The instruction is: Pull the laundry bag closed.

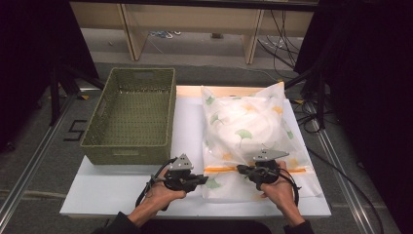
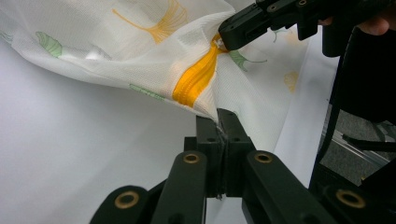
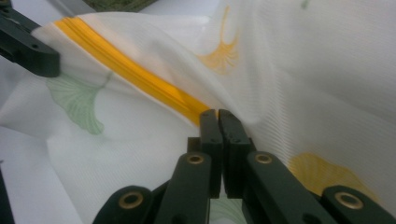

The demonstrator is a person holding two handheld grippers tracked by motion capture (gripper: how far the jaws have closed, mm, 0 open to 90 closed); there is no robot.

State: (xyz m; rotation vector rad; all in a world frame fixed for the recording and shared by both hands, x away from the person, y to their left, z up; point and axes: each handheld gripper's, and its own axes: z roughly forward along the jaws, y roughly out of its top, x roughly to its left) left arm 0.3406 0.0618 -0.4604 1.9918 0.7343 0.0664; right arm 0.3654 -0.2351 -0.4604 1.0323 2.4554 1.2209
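The mesh zipper bag (image 1: pixel 246 131) lies on the white table (image 1: pixel 97 195), right of the wicker basket (image 1: pixel 131 114). It looks soft, light and stuffed. Left gripper (image 2: pixel 219 119) clamps the bag's corner; right gripper (image 3: pixel 218 114) pinches the zipper pull on the orange zipper (image 3: pixel 140 79).

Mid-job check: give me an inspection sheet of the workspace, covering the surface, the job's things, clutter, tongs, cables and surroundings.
Surface: white board on a grey floor, bare at its near left.
Job's things: white zip bag with a leaf print, stuffed, lying on the board's right half; orange zipper runs across its near end. Green woven basket stands to its left, nothing seen inside.
Clutter: nothing seen.
Tongs: left tongs shut on the zip bag at its near left edge, by the zipper's end; right tongs shut at the zipper line, whether on fabric or the pull I cannot tell.
Cables: black cable trails from the left tongs; more lie on the floor at right.
Surroundings: wooden table legs behind, dark curtains either side.
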